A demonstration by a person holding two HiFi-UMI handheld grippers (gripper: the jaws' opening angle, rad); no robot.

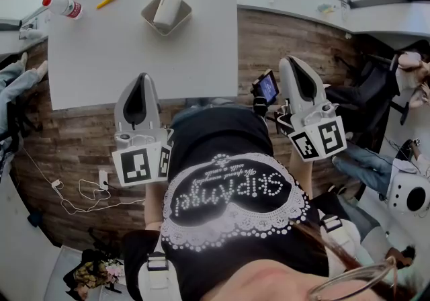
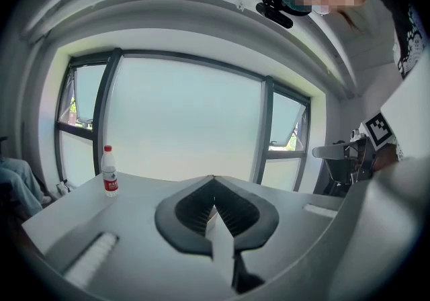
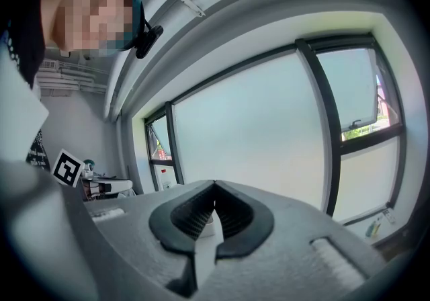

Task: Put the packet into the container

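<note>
A white packet (image 1: 166, 11) lies inside the beige square container (image 1: 149, 19) at the far middle of the white table (image 1: 134, 58). My left gripper (image 1: 141, 78) hangs over the table's near edge, well short of the container, pointing away from me. Its jaws are shut with nothing between them, and in the left gripper view the left gripper (image 2: 213, 179) has its tips meeting. My right gripper (image 1: 293, 61) is held over the wooden floor, to the right of the table. The right gripper (image 3: 215, 184) is shut and empty in its own view too.
A water bottle (image 1: 64, 5) with a red cap lies at the table's far left, with a yellow pen (image 1: 107, 1) beside it; the bottle (image 2: 109, 172) also shows in the left gripper view. Cables (image 1: 80, 195) trail on the floor at left. Seated people and chairs (image 1: 396, 84) are at right.
</note>
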